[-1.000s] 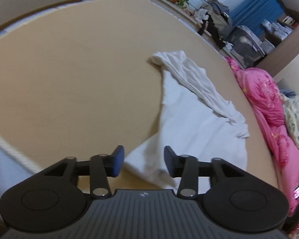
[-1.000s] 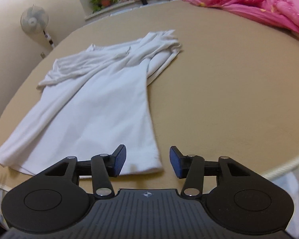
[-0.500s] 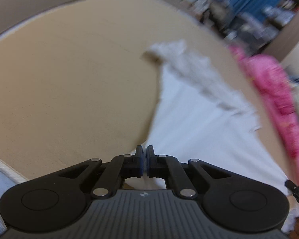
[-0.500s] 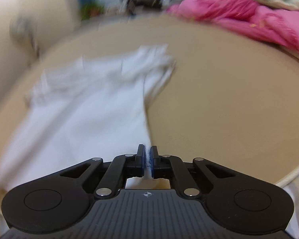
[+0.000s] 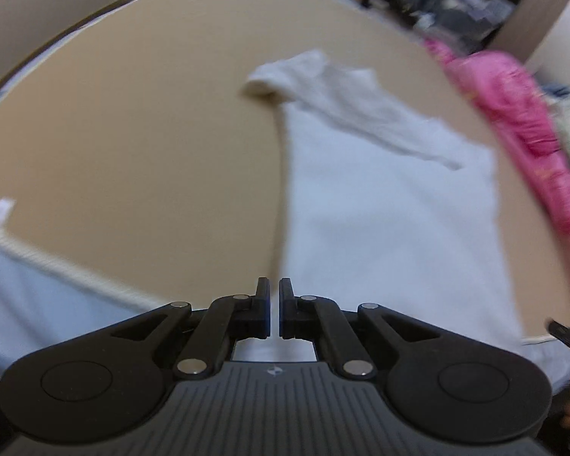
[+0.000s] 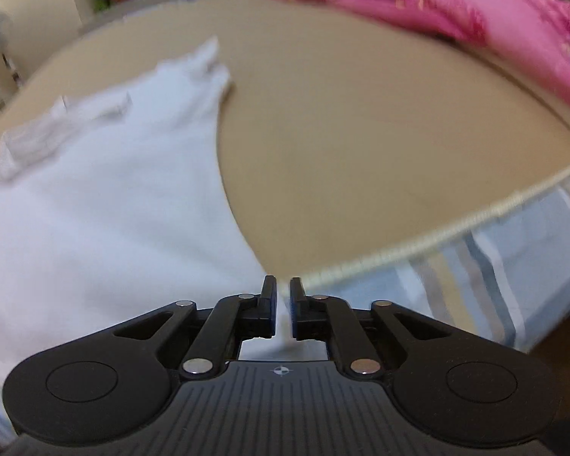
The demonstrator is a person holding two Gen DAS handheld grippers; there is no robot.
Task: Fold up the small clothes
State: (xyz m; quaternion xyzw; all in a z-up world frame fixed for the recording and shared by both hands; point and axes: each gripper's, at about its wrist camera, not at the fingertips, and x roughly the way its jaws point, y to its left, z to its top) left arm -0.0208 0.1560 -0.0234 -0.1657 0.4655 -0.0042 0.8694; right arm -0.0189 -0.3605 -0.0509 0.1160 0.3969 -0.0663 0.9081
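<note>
White shirt [image 5: 380, 205] lies spread on the tan bed [image 5: 133, 133], its near hem pinched in both grippers: left gripper [image 5: 273, 313] fingers clamped on one corner, right gripper [image 6: 283, 313] likewise (frames blurred); beyond the shirt, a pink quilt [image 6: 456, 7].

Looking forward and steeply down from each handheld gripper, close over the bed's [image 5: 133, 144] near edge. Left view facing its far right corner, right view its far left. Both sharing the white shirt [image 5: 380, 209] [image 6: 114, 209] and pink quilt [image 5: 513, 114] [image 6: 437, 7].
</note>
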